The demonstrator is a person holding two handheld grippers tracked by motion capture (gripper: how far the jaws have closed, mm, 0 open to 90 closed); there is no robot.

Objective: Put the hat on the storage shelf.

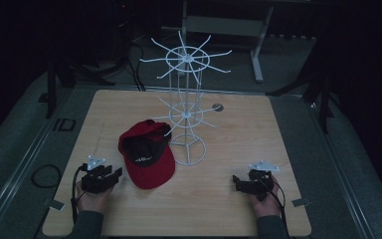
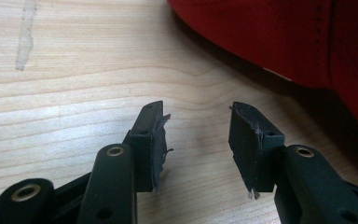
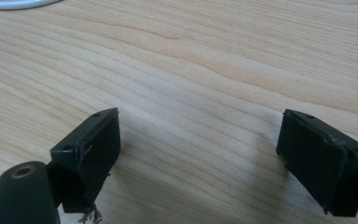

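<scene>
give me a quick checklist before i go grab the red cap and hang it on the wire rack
1. Left gripper open, nothing held: ok.
2. Right gripper open, nothing held: ok.
3. Red cap free on the table, beside the left gripper: ok.
4. White wire rack upright, hooks bare: ok.
5. Cap clear of the rack's base: cannot tell, they look close.

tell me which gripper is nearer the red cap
Left. The left gripper sits open just beside the red cap, near its brim. The right gripper rests open well off to the cap's other side.
</scene>
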